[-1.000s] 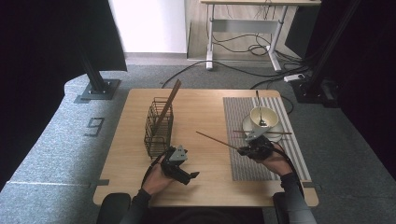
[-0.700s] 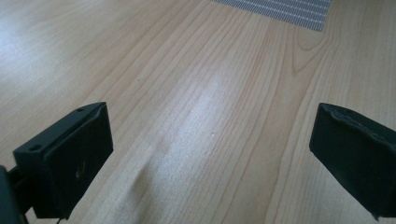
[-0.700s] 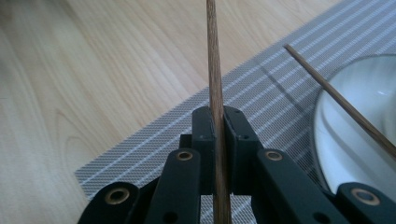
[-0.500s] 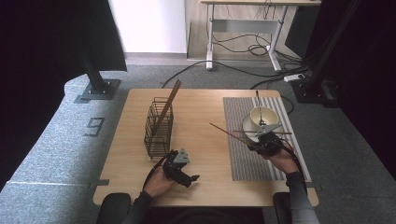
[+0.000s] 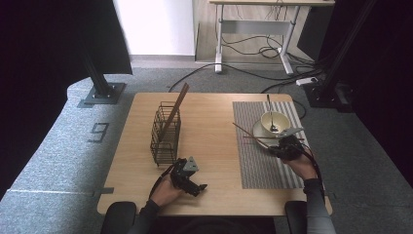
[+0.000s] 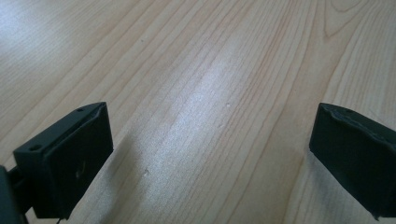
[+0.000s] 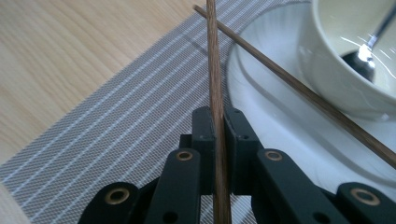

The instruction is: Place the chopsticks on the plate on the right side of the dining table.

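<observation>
surface: wooden table [image 5: 209,122], striped placemat [image 5: 253,161] | room: grey carpet [image 5: 58,146] | left gripper [image 5: 197,185] jaws wide | right gripper [image 7: 218,140] jaws clamp chopstick [image 7: 212,60]

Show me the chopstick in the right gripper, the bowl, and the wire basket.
chopstick [image 7: 215,70], right gripper view, on its shaft above the jaws.
bowl [image 5: 280,118], high view, on its rim.
wire basket [image 5: 164,139], high view, on its side wall.

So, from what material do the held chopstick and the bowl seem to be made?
The chopstick in the right claw looks like brown wood or bamboo, matte, with fine lengthwise grain. The bowl looks like glazed cream ceramic: smooth and glossy, with soft reflections.
</observation>
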Demonstrator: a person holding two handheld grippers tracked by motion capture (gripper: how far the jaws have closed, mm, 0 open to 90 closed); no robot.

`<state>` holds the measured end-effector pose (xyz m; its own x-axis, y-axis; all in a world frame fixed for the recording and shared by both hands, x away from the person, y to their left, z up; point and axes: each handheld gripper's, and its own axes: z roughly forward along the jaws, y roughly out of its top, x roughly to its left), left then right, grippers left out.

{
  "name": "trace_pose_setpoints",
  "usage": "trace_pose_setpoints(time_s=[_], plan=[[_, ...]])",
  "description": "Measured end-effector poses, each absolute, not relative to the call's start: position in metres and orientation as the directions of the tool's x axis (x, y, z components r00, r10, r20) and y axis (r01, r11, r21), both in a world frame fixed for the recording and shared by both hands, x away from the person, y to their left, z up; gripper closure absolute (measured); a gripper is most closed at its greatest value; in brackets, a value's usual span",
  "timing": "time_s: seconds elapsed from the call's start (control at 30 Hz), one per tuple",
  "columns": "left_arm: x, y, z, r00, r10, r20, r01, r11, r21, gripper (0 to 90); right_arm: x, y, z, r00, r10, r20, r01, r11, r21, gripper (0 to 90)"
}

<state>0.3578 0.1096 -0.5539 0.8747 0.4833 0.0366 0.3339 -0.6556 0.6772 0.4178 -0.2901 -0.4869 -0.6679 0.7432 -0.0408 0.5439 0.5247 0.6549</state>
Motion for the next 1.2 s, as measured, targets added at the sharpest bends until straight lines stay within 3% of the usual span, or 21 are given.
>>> trace_pose_setpoints(time_s=[1.2], plan=[[0.359,0.108,-0.558,0.884,0.468,0.006,0.349,-0.667,0.658,0.0,0.431,-0.342,-0.511,-0.526,0.850,-0.040,0.668,0.442,0.599,80.1]])
